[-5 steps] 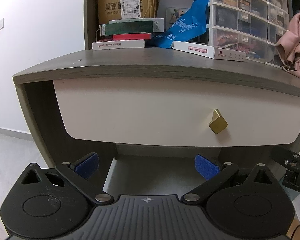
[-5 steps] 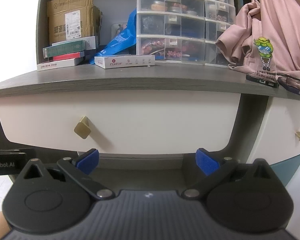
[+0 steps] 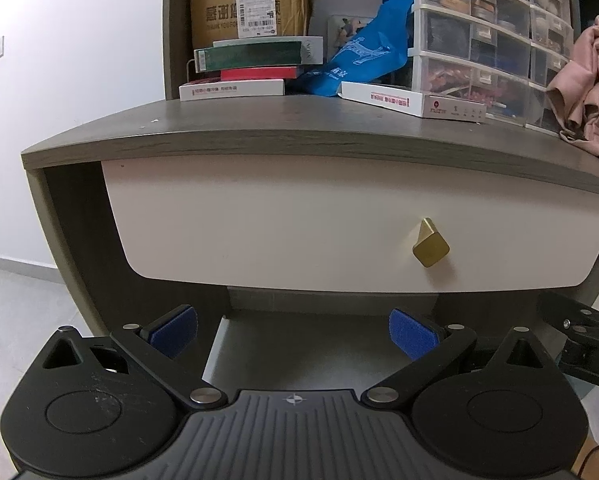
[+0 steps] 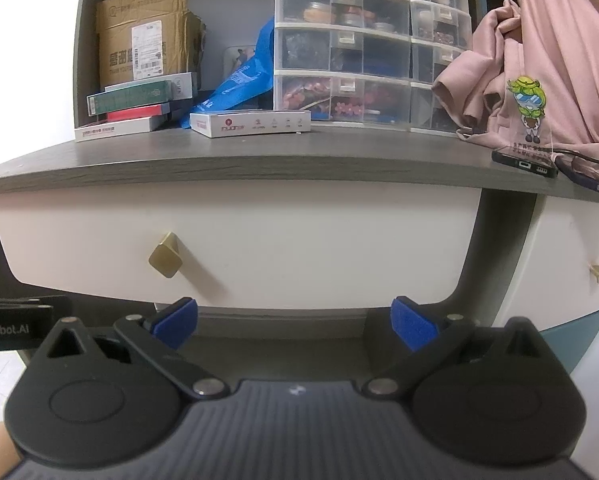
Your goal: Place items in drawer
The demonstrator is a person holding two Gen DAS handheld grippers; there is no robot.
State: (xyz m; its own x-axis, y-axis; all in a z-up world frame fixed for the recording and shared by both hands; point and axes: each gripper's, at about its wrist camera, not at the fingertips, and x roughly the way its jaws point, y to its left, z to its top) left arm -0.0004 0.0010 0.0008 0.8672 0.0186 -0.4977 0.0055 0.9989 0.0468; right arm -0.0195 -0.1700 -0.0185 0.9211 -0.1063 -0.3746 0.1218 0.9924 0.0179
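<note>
The left gripper (image 3: 293, 336) sits at the bottom centre of its frame with its 2 blue pads spread wide and nothing between them, facing the closed white drawer (image 3: 299, 220), whose brass knob (image 3: 430, 249) shows right of centre. The right gripper (image 4: 295, 322) is likewise spread and empty below the same drawer, its knob at left centre. On the grey desktop (image 4: 259, 160) above, a white box (image 4: 251, 123) lies near the upper middle, with stacked boxes (image 4: 135, 112) in the upper left.

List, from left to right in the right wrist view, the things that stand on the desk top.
Stack of flat boxes → white flat box → clear drawer organizer → pink garment.
</note>
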